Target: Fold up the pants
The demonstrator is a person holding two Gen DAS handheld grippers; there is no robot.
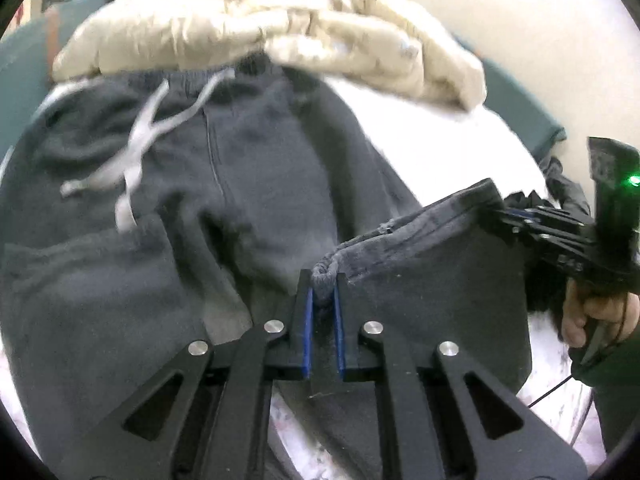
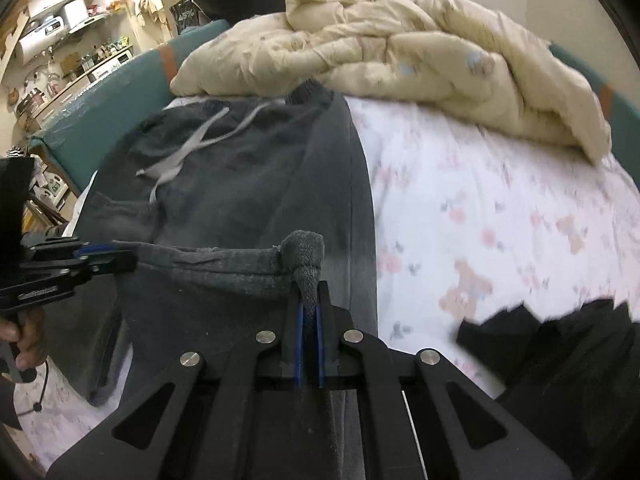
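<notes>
Both grippers, left gripper (image 1: 323, 294) and right gripper (image 2: 308, 294), angle downward, each pinching a cuff corner of the pants (image 2: 248, 168).

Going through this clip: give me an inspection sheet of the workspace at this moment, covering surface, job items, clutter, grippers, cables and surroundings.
Surface: bed with a white floral sheet.
Job's things: dark grey pants lying flat, waistband at the far end with a pale drawstring loose on top; the leg hem is lifted off the bed and stretched between the two grippers.
Clutter: cream quilt bunched beyond the waistband; a black garment at the near right edge.
Grippers: left gripper shut on one hem corner; right gripper shut on the other.
Cables: a thin black cable hangs below the left gripper's handle.
Surroundings: teal bed frame; cluttered kitchen shelves behind it.
</notes>
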